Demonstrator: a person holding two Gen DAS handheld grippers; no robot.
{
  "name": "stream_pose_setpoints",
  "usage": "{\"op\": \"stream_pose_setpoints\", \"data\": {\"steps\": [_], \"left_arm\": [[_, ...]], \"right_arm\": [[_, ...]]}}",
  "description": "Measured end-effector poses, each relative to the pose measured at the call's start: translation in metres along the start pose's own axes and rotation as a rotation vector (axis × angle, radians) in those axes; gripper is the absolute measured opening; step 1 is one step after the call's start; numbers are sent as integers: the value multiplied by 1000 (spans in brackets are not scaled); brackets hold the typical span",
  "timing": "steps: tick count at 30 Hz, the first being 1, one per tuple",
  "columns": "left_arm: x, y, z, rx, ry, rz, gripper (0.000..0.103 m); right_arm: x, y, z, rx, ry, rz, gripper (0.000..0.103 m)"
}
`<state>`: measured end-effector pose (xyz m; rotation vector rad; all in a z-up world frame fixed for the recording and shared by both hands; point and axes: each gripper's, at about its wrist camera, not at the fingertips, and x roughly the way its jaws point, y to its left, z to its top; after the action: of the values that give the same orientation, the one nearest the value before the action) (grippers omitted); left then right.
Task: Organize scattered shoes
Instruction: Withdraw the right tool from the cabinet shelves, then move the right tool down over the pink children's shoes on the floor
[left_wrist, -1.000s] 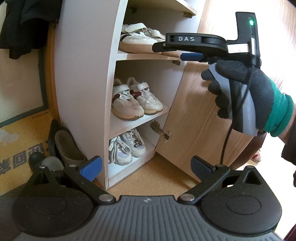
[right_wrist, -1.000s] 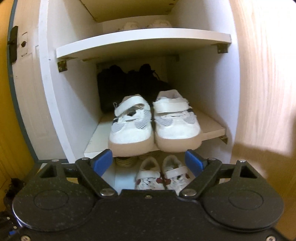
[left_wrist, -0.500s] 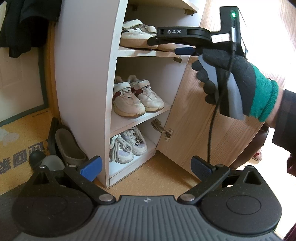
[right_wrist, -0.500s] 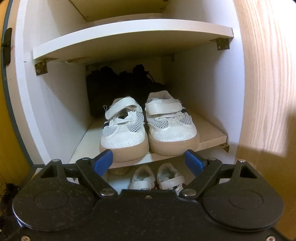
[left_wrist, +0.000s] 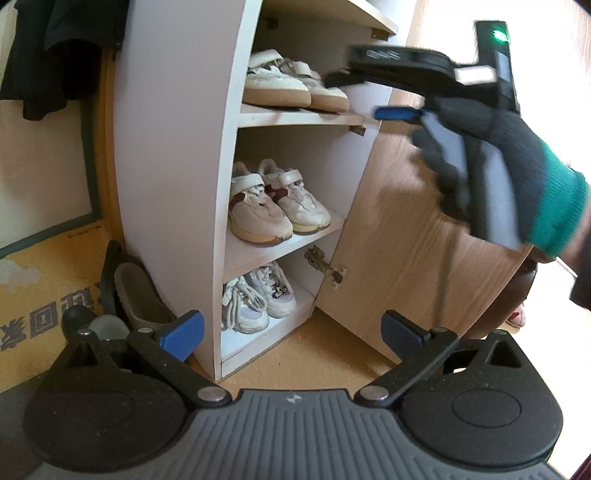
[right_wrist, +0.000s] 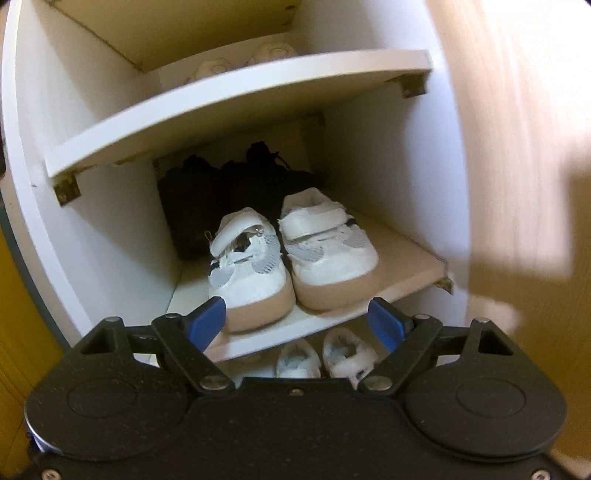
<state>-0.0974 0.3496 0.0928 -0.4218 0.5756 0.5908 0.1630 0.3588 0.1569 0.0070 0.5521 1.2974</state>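
Note:
A white shoe cabinet (left_wrist: 177, 155) stands with its wooden door (left_wrist: 417, 258) swung wide. A white pair with tan soles (right_wrist: 291, 258) (left_wrist: 291, 86) sits side by side at the front of an upper shelf, dark shoes (right_wrist: 229, 188) behind it. Below are a cream pair with red trim (left_wrist: 277, 203) and a laced pair (left_wrist: 255, 299) on the bottom shelf. My right gripper (right_wrist: 297, 319) is open and empty, tilted, just short of the tan-soled pair; a gloved hand (left_wrist: 491, 177) holds it. My left gripper (left_wrist: 291, 332) hangs open and empty near the floor.
Dark slippers (left_wrist: 129, 288) lean against the cabinet's left side on a yellow mat (left_wrist: 40, 280). Black clothing (left_wrist: 55, 48) hangs at the upper left. Another pale pair (right_wrist: 240, 62) shows on the shelf above the tan-soled one. A cable (left_wrist: 445, 280) trails from the right gripper.
The right gripper has drawn back from the shelf to the right and rolled, so the shelves now look slanted in its view. The left gripper has stayed put.

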Motion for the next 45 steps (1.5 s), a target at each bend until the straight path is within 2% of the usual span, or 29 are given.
{"op": "stream_pose_setpoints", "data": {"steps": [6, 9, 13, 19, 21, 24, 31, 34, 38, 42, 45], "left_arm": [[-11, -2, 7, -25, -45, -26, 102], [-6, -5, 4, -42, -18, -50, 102], [6, -20, -7, -12, 59, -107, 102], [10, -65, -24, 115, 130, -221, 103], [10, -82, -28, 175, 139, -228, 102], [16, -115, -39, 274, 170, -251, 102], [29, -201, -60, 413, 239, -368, 103], [35, -239, -72, 483, 268, -416, 102], [43, -279, -93, 582, 300, -448, 102], [54, -310, -111, 640, 332, -463, 102], [61, -321, -115, 656, 342, -467, 102]], "right_arm": [[-55, -18, -13, 84, 33, -53, 87], [-92, -25, -29, 131, 33, -59, 87], [-150, -37, -58, 176, 36, -97, 89], [-228, -67, -104, 263, 28, -204, 90], [-250, -79, -122, 300, 27, -252, 91], [-286, -104, -155, 383, 35, -339, 97], [-355, -160, -236, 574, 146, -550, 98], [-392, -184, -284, 698, 172, -641, 98], [-418, -207, -320, 766, 214, -741, 98], [-434, -224, -356, 800, 280, -825, 95], [-441, -235, -377, 832, 304, -859, 89]]}}
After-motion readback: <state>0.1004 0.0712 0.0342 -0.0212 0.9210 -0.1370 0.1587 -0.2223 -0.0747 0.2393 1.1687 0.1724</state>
